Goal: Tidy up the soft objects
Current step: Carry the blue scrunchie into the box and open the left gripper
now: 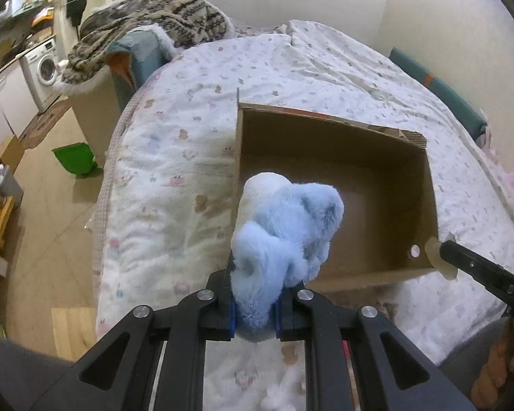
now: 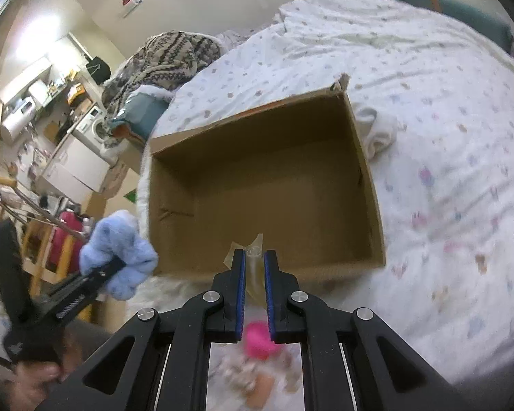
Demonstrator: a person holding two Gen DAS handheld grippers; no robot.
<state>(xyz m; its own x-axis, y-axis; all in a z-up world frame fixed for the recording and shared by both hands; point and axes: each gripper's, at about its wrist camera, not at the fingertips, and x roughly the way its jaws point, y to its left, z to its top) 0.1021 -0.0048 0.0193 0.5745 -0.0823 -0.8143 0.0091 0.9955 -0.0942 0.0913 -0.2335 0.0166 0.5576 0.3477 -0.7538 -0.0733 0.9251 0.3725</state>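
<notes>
My left gripper point(image 1: 255, 296) is shut on a fluffy light-blue and white plush toy point(image 1: 284, 226), held above the near left corner of an open cardboard box point(image 1: 431, 185) on the bed. The box looks empty inside. In the right wrist view the plush point(image 2: 118, 253) and left gripper show at the lower left, just outside the box point(image 2: 370, 185). My right gripper point(image 2: 254, 257) is shut on the box's near wall at a taped spot; its fingertip point(image 1: 438, 257) shows at that wall in the left wrist view. A pink object point(image 2: 258, 337) lies blurred below the right gripper.
The box sits on a bed with a white printed quilt point(image 1: 291, 68). A white cloth point(image 2: 377, 130) lies by the box's far right side. A patterned blanket point(image 1: 154, 13) is heaped beyond the bed. Floor, a green item point(image 1: 75, 161) and a washing machine point(image 1: 44, 68) lie left.
</notes>
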